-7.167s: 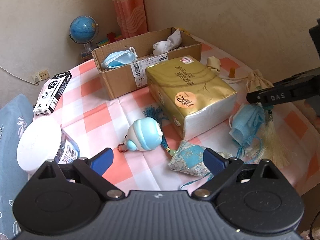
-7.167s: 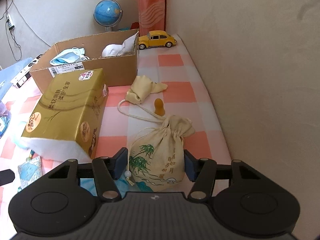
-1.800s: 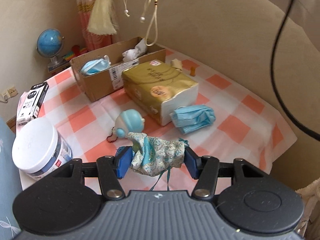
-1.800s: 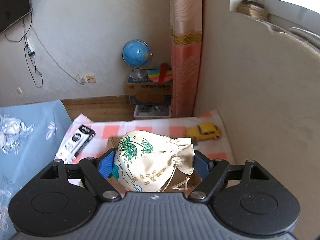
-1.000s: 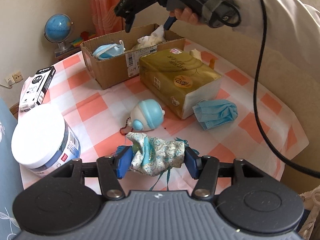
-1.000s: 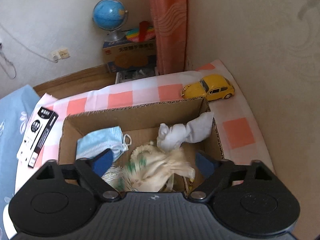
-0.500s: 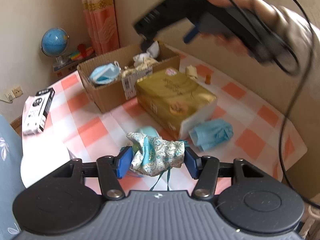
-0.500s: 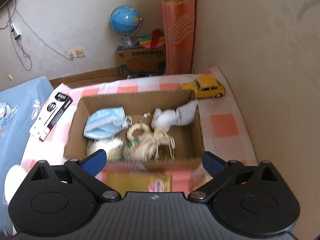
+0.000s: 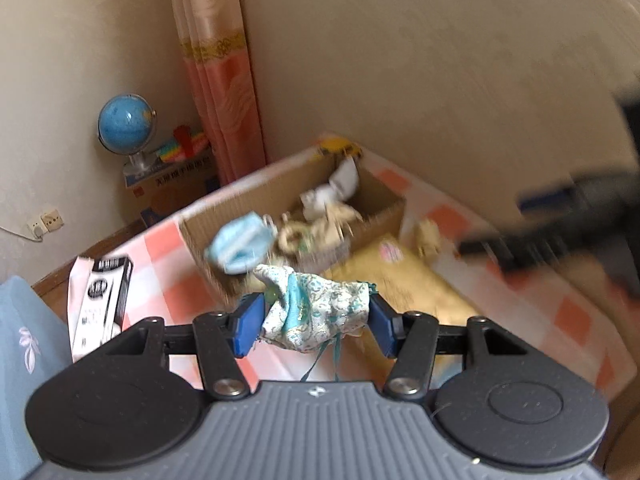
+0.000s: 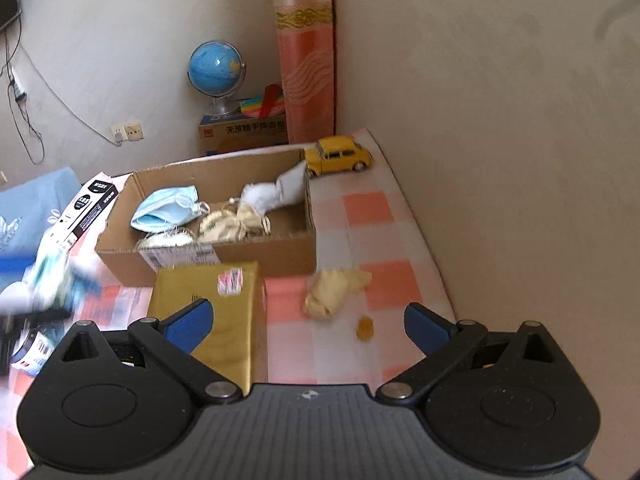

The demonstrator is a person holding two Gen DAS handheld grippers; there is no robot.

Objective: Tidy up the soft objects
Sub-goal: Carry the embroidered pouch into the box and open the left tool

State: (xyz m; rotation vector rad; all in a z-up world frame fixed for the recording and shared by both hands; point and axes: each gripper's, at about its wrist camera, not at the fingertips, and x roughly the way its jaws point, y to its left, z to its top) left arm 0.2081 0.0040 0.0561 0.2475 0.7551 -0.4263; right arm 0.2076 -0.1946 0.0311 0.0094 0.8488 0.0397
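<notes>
My left gripper [image 9: 316,320] is shut on a blue and white patterned fabric sachet [image 9: 316,312], held in the air in front of the open cardboard box [image 9: 208,244]. In the right wrist view the box [image 10: 280,252] holds a blue face mask [image 10: 168,206], a cream drawstring pouch [image 10: 230,226], a white cloth [image 10: 276,192] and a tassel. My right gripper [image 10: 308,324] is open with nothing between its fingers, above the gold tissue pack [image 10: 216,304] and near a small yellow cloth pouch [image 10: 332,290]. It shows as a dark blur [image 9: 560,240] at the right of the left wrist view.
A yellow toy car [image 10: 338,154] stands behind the box by the wall. A black and white carton [image 10: 90,208] lies at the table's left edge. A small amber piece [image 10: 365,327] rests on the checked tablecloth [image 10: 384,240]. A globe [image 10: 216,66] stands on the floor beyond.
My left gripper rose and moved toward the box with the sachet. My right gripper, open over the box with the pouch dropped in, pulled back toward the tissue pack.
</notes>
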